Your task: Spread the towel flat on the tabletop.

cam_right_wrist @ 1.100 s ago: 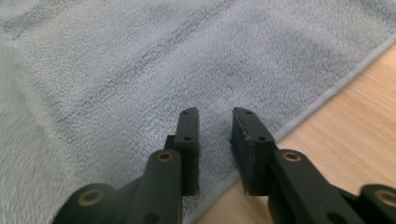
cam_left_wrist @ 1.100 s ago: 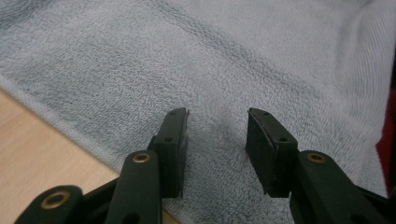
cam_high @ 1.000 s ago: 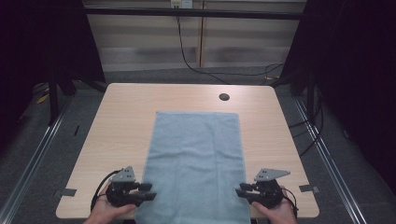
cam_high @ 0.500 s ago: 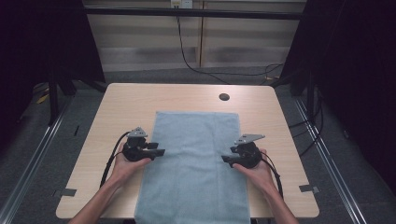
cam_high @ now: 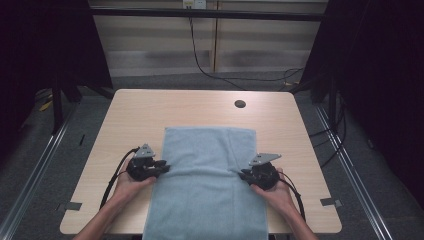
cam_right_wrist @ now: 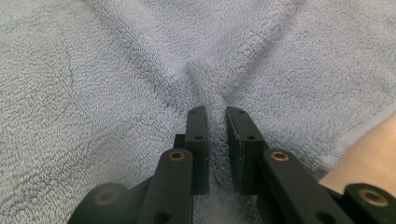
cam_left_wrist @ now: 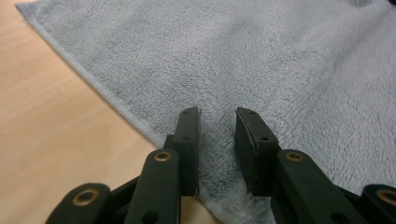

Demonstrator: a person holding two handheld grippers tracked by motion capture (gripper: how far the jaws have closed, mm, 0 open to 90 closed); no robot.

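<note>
Towel (cam_high: pixel 207 185) flat on the table (cam_high: pixel 150 110), near end over the front edge. Both claws have just been closing. Right gripper (cam_right_wrist: pixel 215 114) pinches a raised ridge. Left gripper (cam_left_wrist: pixel 217 116) straddles the cloth, pads not yet tight. Risk: left side slips free on lifting, fold goes skewed.

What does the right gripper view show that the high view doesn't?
Right gripper view: the towel bunched into a ridge pinched between the right tool jaws, creases radiating from it; the jaws have just been closing. High view: the whole table, its round hole, the left tool at the towel's opposite edge, both hands and cables. Both: the blue-grey towel and the right tool at its edge.
</note>
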